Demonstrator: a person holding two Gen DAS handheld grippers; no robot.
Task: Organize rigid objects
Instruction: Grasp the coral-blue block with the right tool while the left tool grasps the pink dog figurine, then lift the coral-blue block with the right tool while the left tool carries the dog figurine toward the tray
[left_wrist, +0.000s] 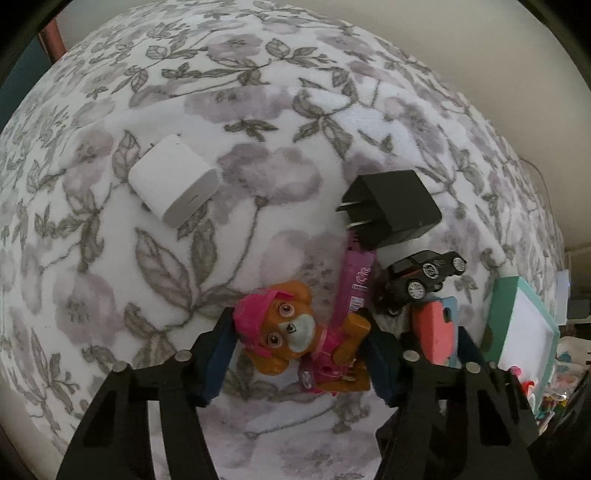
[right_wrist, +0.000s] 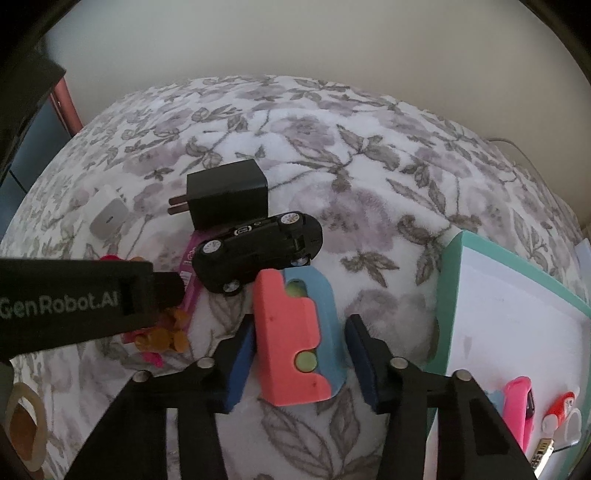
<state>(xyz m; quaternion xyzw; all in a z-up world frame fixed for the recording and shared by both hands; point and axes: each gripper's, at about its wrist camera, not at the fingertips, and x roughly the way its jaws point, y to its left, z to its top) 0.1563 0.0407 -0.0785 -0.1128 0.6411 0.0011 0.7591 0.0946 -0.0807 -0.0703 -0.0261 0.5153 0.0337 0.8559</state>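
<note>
In the left wrist view a white charger is lying at upper left on the floral blanket; at lower centre the left gripper is clamping its blue pads onto a toy puppy figure, with a black charger and black toy car sitting to the right. In the right wrist view the right gripper is straddling a pink-and-blue block at lower centre, left pad touching, right pad apart; a teal-rimmed box is sitting at far right
</note>
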